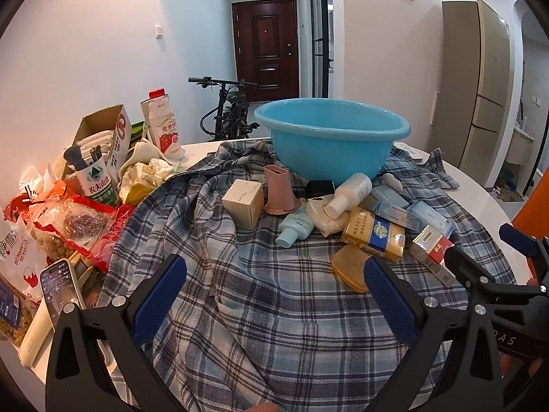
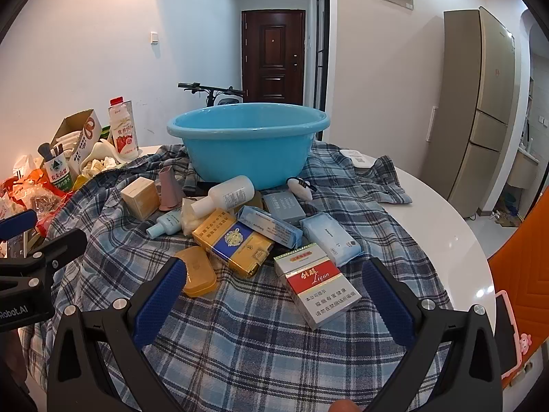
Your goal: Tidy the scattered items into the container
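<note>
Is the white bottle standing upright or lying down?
Lying down. The white bottle rests on its side among the scattered items in front of the blue basin, its cap toward the camera, propped on a cream packet.

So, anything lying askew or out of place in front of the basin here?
Yes. The white bottle lies on its side on top of other items, and the small teal bottle is tipped over too. The boxes and packets sit in a loose heap on a rumpled checked cloth. The blue basin looks empty.
</note>
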